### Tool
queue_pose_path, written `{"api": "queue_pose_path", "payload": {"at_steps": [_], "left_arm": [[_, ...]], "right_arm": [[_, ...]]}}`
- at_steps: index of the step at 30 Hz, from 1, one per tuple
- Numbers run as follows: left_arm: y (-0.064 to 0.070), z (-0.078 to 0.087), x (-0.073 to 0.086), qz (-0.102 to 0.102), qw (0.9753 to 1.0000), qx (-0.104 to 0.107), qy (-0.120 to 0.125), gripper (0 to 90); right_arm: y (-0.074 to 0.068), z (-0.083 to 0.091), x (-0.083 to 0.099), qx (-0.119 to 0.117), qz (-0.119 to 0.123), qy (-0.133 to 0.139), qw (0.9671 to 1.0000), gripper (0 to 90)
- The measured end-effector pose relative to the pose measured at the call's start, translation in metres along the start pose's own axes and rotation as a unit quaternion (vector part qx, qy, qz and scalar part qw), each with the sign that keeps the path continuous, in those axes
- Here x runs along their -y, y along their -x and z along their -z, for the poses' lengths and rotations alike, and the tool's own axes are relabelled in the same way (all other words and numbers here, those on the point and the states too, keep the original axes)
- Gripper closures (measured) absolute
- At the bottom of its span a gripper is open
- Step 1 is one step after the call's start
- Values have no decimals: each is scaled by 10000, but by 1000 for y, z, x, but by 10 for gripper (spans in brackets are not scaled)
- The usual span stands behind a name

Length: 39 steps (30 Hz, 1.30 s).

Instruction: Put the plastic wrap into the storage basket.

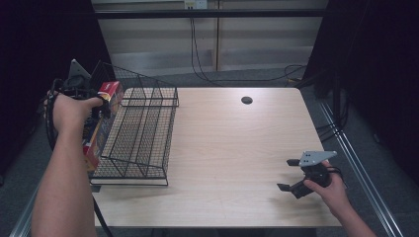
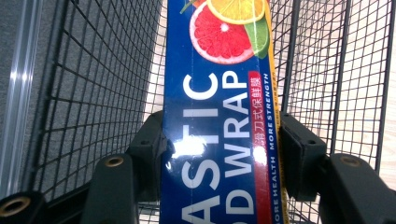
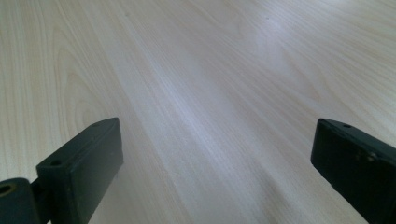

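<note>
At the rack's left end, a wrap box is being clamped across its width by the left gripper, both jaws pressed against the box's sides. The box is being held over the rack's wire mesh, its fruit-printed end pointing away from the gripper. Well to the right of the rack, near the table's front right corner, the right gripper is being held low over bare wood, its jaws spread wide with nothing between them.
</note>
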<state>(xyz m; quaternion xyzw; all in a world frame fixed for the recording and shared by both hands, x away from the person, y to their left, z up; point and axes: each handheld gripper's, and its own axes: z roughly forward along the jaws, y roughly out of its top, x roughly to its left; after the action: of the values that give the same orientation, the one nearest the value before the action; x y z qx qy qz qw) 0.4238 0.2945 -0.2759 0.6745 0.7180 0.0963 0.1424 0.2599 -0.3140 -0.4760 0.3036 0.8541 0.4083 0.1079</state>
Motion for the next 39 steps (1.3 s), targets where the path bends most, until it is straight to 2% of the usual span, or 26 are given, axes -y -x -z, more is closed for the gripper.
{"api": "queue_pose_path", "payload": {"at_steps": [2,6,9,10,15,17,25,27,28,29,31,32,36,39], "left_arm": [[2,-2,1,72,10000,29,-25,430],[2,-2,0,-27,10000,12,-56,429],[2,-4,1,-15,10000,-8,-31,427],[1,-5,1,-32,10000,59,-71,427],[2,-12,2,100,9998,100,-173,422],[3,-12,1,-16,9997,37,-232,421],[7,-15,1,57,9995,91,-297,407],[8,-15,0,84,9995,160,-249,431],[8,-12,0,131,9993,317,-115,431],[8,-9,0,140,9993,357,12,441],[10,-5,-1,97,9996,268,-15,429],[11,-2,-1,114,9993,345,42,423],[14,-1,-1,47,9994,342,94,410],[18,-1,0,43,9989,445,138,364]], "right_arm": [[0,0,0,5,-3,0,10000,23],[0,1,1,15,1,2,10000,23],[0,1,1,-1,10,2,10000,23],[0,1,1,-1,10,2,10000,23],[0,0,1,9,28,-8,10000,23],[0,0,1,7,24,-3,10000,23],[0,1,1,1,14,-5,10000,23],[0,1,1,-6,1,-6,10000,23],[0,1,1,-12,0,-8,10000,23],[0,1,1,-3,13,-7,10000,23],[-1,0,1,-3,28,-7,10000,23],[-1,1,1,-14,21,-17,10000,23],[-1,0,1,-29,14,-23,10000,23],[-1,1,1,1,29,-22,10000,23]]}}
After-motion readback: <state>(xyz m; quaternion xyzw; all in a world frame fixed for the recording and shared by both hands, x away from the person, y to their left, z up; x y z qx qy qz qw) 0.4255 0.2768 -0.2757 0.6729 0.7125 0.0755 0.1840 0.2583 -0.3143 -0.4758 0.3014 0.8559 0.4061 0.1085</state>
